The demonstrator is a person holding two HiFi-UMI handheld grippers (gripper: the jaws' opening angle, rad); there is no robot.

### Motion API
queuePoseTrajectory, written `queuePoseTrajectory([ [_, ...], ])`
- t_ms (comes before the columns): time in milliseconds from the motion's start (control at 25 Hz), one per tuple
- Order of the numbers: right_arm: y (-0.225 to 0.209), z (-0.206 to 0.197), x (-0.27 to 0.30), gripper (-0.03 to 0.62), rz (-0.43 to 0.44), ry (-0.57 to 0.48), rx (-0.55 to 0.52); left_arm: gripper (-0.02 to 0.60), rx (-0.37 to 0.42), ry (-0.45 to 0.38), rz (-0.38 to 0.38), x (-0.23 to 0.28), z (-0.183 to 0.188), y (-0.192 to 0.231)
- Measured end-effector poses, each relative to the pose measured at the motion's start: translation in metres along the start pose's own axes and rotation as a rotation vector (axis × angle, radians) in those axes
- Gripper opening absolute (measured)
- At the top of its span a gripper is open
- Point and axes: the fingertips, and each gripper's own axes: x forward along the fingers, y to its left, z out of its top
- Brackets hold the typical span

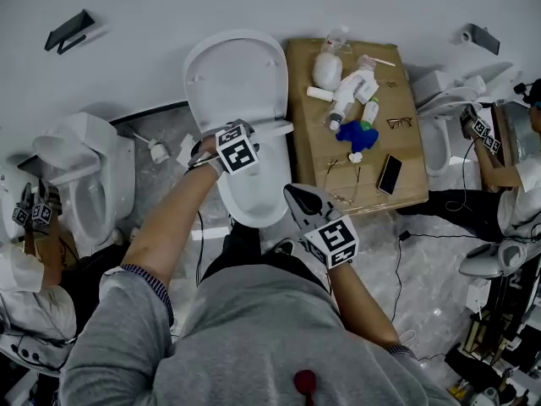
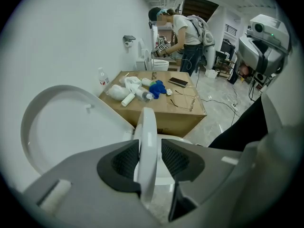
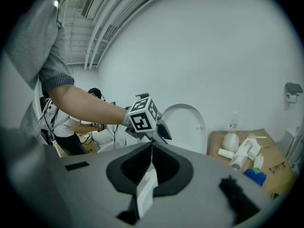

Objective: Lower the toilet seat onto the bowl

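Observation:
The white toilet stands against the wall with its lid point(image 1: 235, 74) raised. Its seat point(image 2: 147, 137) is tilted between the lid and the bowl point(image 1: 254, 197). My left gripper point(image 1: 239, 138) reaches down onto the seat's front edge. In the left gripper view the seat rim runs edge-on between the left gripper's point(image 2: 150, 158) two pads, with a thin gap at the right pad, so it is open. My right gripper point(image 1: 292, 191) hovers near the bowl's front right; in its own view the right gripper point(image 3: 151, 153) has its pads together and holds nothing.
A cardboard box point(image 1: 355, 125) right of the toilet carries bottles, a blue cloth, a phone and glasses. Other toilets stand at the left point(image 1: 84, 184) and right point(image 1: 439, 134), with people working at them. Cables lie on the floor at the right.

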Motion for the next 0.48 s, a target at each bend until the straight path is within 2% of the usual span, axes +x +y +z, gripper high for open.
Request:
queuePoseTrajectory([
  [480, 0.000, -0.022, -0.012, 0.015, 0.033, 0.018, 0.011, 0.160, -0.014, 0.030, -0.072, 0.020, -0.012, -0.060],
])
